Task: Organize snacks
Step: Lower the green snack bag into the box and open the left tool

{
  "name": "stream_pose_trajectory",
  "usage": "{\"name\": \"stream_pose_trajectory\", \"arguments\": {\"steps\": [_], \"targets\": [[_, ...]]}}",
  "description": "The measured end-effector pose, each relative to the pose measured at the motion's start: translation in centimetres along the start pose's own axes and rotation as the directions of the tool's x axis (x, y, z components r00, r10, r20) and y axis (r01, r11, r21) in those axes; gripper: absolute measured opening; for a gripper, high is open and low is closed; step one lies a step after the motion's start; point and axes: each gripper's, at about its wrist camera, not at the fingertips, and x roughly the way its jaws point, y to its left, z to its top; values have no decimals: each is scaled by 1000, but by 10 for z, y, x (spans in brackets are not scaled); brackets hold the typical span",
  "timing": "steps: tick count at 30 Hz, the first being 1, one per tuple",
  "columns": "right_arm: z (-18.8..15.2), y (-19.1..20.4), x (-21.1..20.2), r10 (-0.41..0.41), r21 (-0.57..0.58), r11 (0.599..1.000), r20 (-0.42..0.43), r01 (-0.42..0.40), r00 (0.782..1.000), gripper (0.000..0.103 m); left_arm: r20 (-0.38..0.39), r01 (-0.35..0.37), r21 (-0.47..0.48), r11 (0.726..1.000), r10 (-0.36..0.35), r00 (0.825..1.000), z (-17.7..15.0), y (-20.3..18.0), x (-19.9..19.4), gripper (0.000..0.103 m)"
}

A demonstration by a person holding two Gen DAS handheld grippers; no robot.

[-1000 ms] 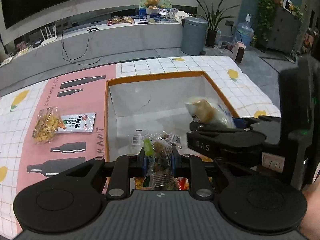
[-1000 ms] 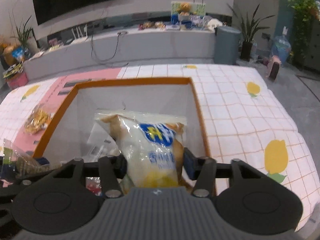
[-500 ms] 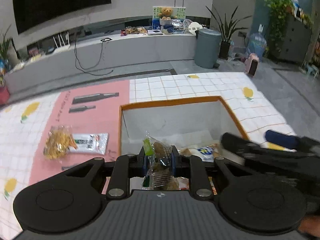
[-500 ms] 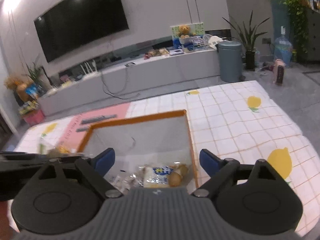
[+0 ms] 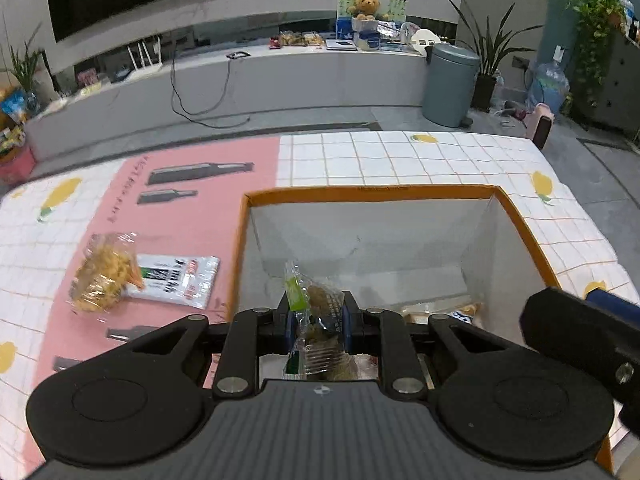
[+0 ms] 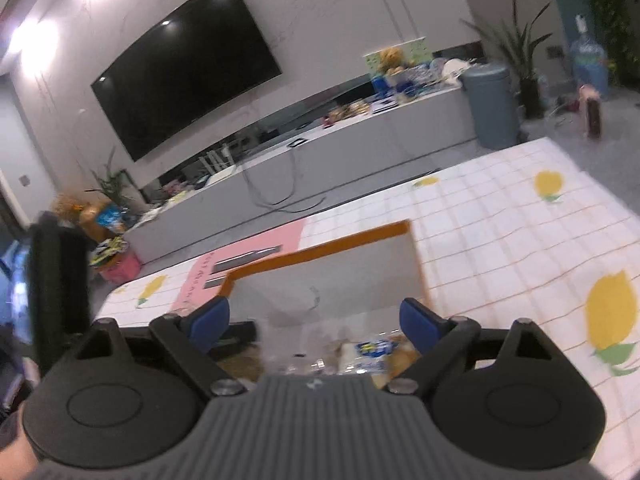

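My left gripper (image 5: 316, 316) is shut on a clear snack packet with a green strip and brown pieces (image 5: 316, 304), held over the near part of the orange-rimmed box (image 5: 368, 193). My right gripper (image 6: 316, 320) stands open above the same box (image 6: 320, 254) with nothing between its blue pads (image 6: 210, 320). The white and blue bread bag (image 6: 372, 354) lies in the box below it, and its edge (image 5: 464, 312) shows in the left wrist view. On the pink cloth left of the box lie a yellow snack bag (image 5: 102, 272) and a white flat packet (image 5: 180, 280).
The table carries a checked lemon cloth (image 5: 400, 156) and a pink mat (image 5: 168, 200). The right gripper's body (image 5: 584, 332) reaches in from the right beside the box. Beyond the table are a grey bench (image 5: 240, 76), a grey bin (image 5: 450, 84) and plants.
The right gripper let go of the bread bag, which dropped into the box, then opened wide and tilted upward. The left gripper moved over the box with its packet.
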Motion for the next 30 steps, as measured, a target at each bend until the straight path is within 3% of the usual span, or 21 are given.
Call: {"name": "stream_pose_trajectory", "arguments": {"steps": [9, 12, 14, 16, 18, 20, 24, 30], "targets": [[6, -1, -7, 41, 38, 998, 62, -43, 997, 90, -1, 74, 28, 997, -74, 997, 3, -5, 11, 24], [7, -2, -11, 56, 81, 995, 93, -64, 994, 89, -5, 65, 47, 997, -64, 998, 2, -6, 14, 26], [9, -3, -12, 57, 100, 993, 104, -67, 993, 89, -31, 65, 42, 997, -64, 997, 0, -5, 18, 35], [10, -1, -14, 51, 100, 993, 109, -62, 993, 89, -12, 73, -6, 997, -73, 997, -2, 2, 13, 65], [10, 0, -16, 52, 88, 994, 109, -62, 993, 89, 60, 83, -46, 995, -81, 995, -5, 8, -1, 76], [9, 2, -17, 53, 84, 994, 110, -62, 993, 89, 111, 88, -21, 996, -85, 990, -3, 9, -16, 77], [8, 5, -16, 72, 95, 992, 105, -82, 992, 89, 114, 53, 27, 998, -55, 992, 7, 7, -41, 78], [10, 16, -27, 107, 85, 990, 109, -116, 988, 89, 130, 69, 25, 997, -72, 989, 6, 16, -76, 78]]}}
